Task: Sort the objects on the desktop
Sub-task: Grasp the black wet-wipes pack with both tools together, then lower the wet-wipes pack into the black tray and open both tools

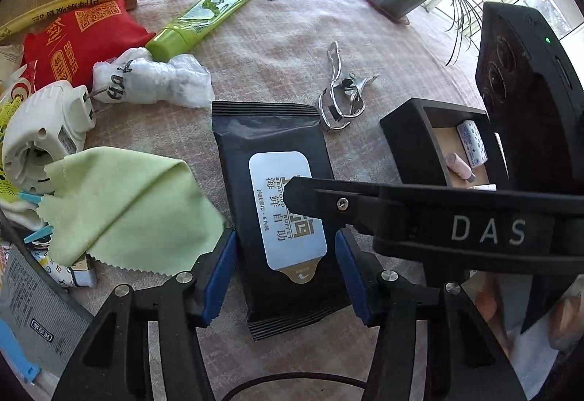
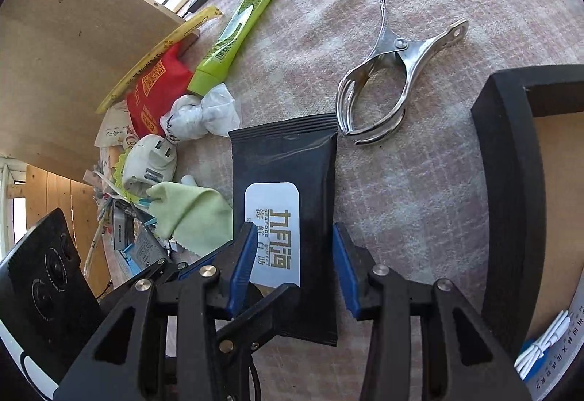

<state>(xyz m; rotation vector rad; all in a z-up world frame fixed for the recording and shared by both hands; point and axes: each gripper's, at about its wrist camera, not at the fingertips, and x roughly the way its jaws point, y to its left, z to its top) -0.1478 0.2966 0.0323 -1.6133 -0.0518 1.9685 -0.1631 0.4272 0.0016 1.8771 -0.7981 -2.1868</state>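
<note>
Left wrist view, one wipes pack (image 1: 277,203), one metal clip (image 1: 341,98), both grippers' fingers (image 1: 219,269) straddling pack, contact unclear.

Black wipes pack (image 1: 281,218) w/ pale label: "SEAFOOD BUFFET" in small caps, big Chinese chars 海鲜自助 beside it, a blocky gold logo, plus a fine line of Chinese that seems to end "5片装"; same label shows in right wrist view (image 2: 277,229). Right gripper's arm (image 1: 474,229) crossing left wrist view bears white letters "DAS". Red pouch (image 1: 76,39): gold QR code and Chinese chars, too distorted to read. White plastic bag (image 1: 153,79): black handwriting, illegible. Yellow strip (image 1: 91,4) along red pouch: red Chinese print, unreadable. Green tube (image 2: 233,35): barcode, digits too small. Grey card (image 1: 36,309) at lower left: dense fine print, unreadable.
</note>
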